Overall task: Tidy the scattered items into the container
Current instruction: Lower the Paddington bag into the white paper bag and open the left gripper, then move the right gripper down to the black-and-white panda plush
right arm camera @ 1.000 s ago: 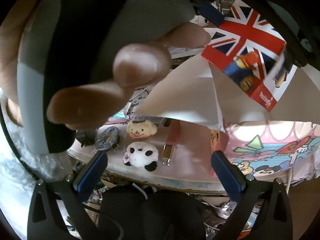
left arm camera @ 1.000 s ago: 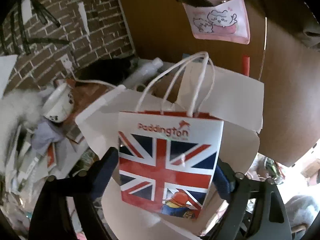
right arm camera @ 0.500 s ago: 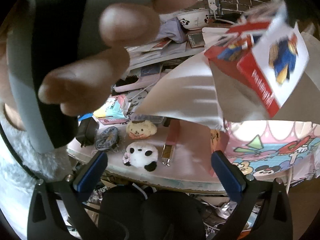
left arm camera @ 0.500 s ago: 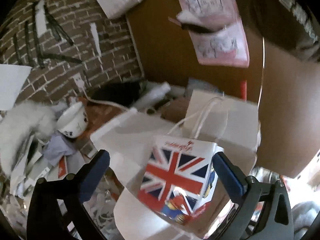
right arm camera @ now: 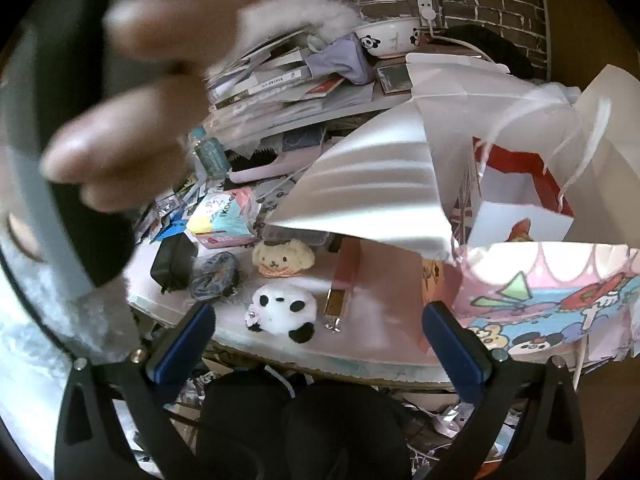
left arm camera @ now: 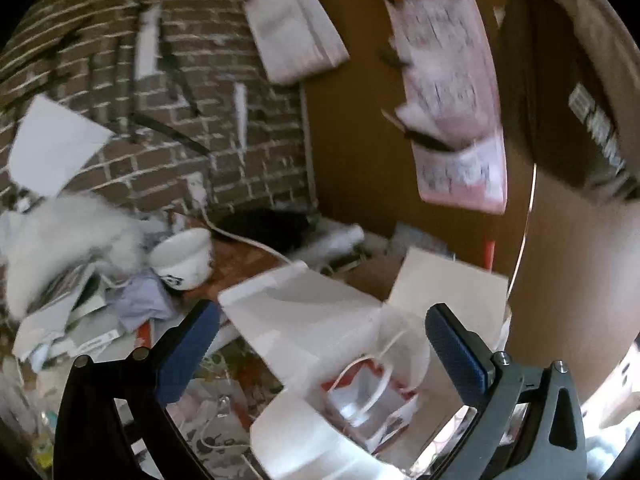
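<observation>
A white box (left arm camera: 320,320) with raised flaps stands on the table; it also shows in the right wrist view (right arm camera: 372,184). The small Union Jack gift bag (left arm camera: 368,404) lies inside it, handles up, also seen in the right wrist view (right arm camera: 520,200). My left gripper (left arm camera: 320,348) is open and empty above the box. My right gripper (right arm camera: 316,344) is open and empty near the table's front edge, above a panda plush (right arm camera: 284,312). A yellow dog plush (right arm camera: 284,258), a pink clip (right arm camera: 344,280) and a dark pouch (right arm camera: 174,262) lie loose on the table.
A hand (right arm camera: 132,128) fills the upper left of the right wrist view. Papers, a panda bowl (left arm camera: 184,256), a hairbrush (right arm camera: 264,162) and a tissue pack (right arm camera: 224,216) clutter the back. A brick wall (left arm camera: 160,100) and brown cardboard (left arm camera: 360,140) stand behind.
The left gripper let go of the Union Jack bag, which dropped into the white box. The left gripper rose and tilted up. The right gripper stayed put.
</observation>
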`<state>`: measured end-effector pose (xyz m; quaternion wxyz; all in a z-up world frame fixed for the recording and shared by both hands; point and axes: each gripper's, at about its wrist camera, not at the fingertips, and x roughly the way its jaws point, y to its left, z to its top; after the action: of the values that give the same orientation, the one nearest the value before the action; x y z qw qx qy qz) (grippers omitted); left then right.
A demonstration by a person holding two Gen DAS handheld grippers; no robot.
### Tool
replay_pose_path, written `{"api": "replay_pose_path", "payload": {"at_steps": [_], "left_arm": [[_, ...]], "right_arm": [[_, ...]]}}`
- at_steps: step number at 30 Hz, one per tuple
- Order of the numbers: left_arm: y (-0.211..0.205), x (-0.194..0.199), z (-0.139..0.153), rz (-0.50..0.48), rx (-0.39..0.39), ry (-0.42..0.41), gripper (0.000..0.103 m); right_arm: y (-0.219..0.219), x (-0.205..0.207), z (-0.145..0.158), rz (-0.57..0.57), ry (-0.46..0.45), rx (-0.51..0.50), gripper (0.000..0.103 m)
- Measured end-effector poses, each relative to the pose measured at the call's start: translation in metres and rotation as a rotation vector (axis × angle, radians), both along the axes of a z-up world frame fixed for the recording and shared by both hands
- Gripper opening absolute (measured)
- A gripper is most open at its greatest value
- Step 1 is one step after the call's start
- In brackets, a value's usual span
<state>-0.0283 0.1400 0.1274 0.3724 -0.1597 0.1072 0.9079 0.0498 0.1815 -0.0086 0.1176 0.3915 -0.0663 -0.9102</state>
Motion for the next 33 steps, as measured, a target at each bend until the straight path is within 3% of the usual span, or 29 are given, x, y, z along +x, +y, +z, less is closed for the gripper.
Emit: {"api": "replay_pose_path", "payload": {"at_steps": [4, 10, 19, 27, 33], "left_arm": [[-0.037, 0.013, 0.007, 0.122, 0.034, 0.063, 0.103], [-0.092, 0.031, -0.005, 0.307, 0.043, 0.107, 0.103], [-0.162, 0.059, -0.046, 0.429, 0.087, 0.08, 0.103], [-0.204, 0.076, -0.081, 0.503, 0.119, 0.049, 0.103], [-0.212, 0.083, -0.102, 0.516, 0.104, 0.038, 0.103]], "right_arm": [[0.0, -0.002, -0.001, 0.002, 0.004, 0.006, 0.103], [-0.002, -0.002, -0.001, 0.023, 0.015, -0.001, 0.103], [-0.024, -0.01, -0.036, 0.084, -0.004, -0.021, 0.103], [-0.022, -0.007, -0.06, 0.032, 0.092, -0.01, 0.103], [-0.034, 0.002, -0.068, 0.048, 0.172, 0.012, 0.082]]}}
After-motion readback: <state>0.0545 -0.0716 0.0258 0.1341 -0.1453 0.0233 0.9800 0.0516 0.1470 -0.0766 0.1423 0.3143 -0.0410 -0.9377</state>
